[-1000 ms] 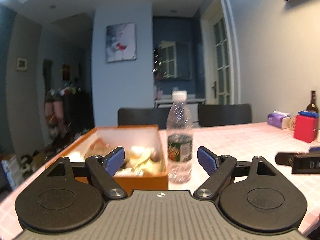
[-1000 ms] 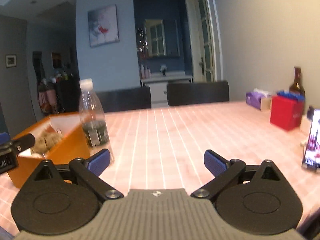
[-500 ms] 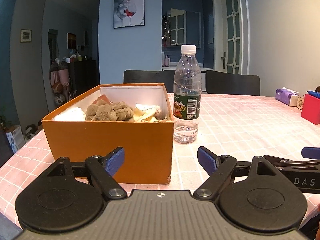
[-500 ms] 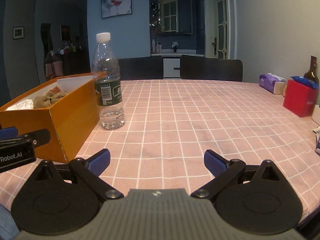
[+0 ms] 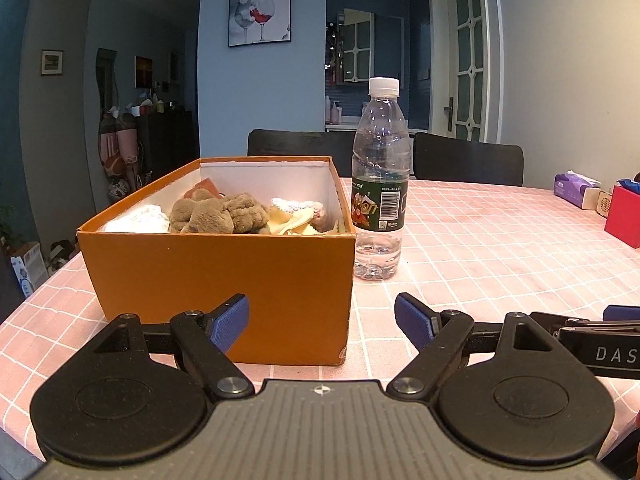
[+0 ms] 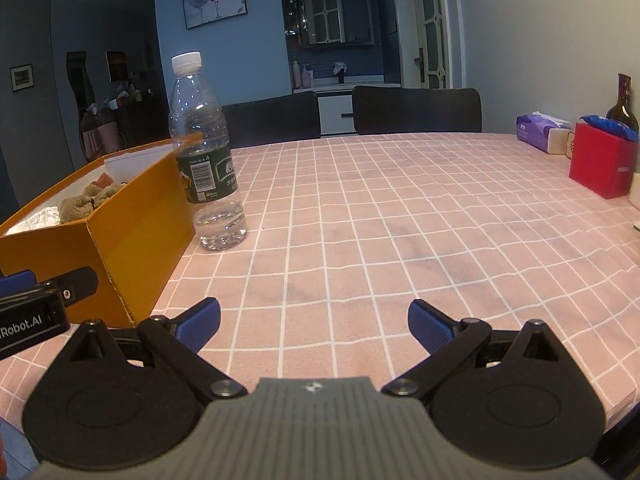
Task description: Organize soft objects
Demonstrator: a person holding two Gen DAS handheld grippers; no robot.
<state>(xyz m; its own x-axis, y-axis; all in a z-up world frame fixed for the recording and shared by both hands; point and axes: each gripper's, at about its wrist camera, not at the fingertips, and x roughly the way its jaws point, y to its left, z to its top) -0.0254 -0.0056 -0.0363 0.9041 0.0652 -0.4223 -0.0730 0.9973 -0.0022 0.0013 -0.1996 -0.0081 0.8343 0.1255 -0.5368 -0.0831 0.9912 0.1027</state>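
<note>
Both grippers hover low over the pink checked surface (image 6: pixel 400 220), jaws spread wide and empty. The left gripper (image 5: pixel 322 320) faces the orange box (image 5: pixel 224 280), where a brown plush (image 5: pixel 218 214), a white cloth (image 5: pixel 138 218) and pale yellow soft things (image 5: pixel 296 222) lie inside. A capped water bottle (image 5: pixel 380 184) with a green barcoded label stands just beside the box's right wall. The right gripper (image 6: pixel 314 320) points at bare checks. Its side reads "DAS"; the left one's reads "Robot.AI".

Soft toys (image 5: pixel 220 214) in box (image 5: pixel 216 280) on table (image 6: pixel 400 220) — bottle (image 5: pixel 380 192) just right of box, chairs (image 5: pixel 468 164) behind.
</note>
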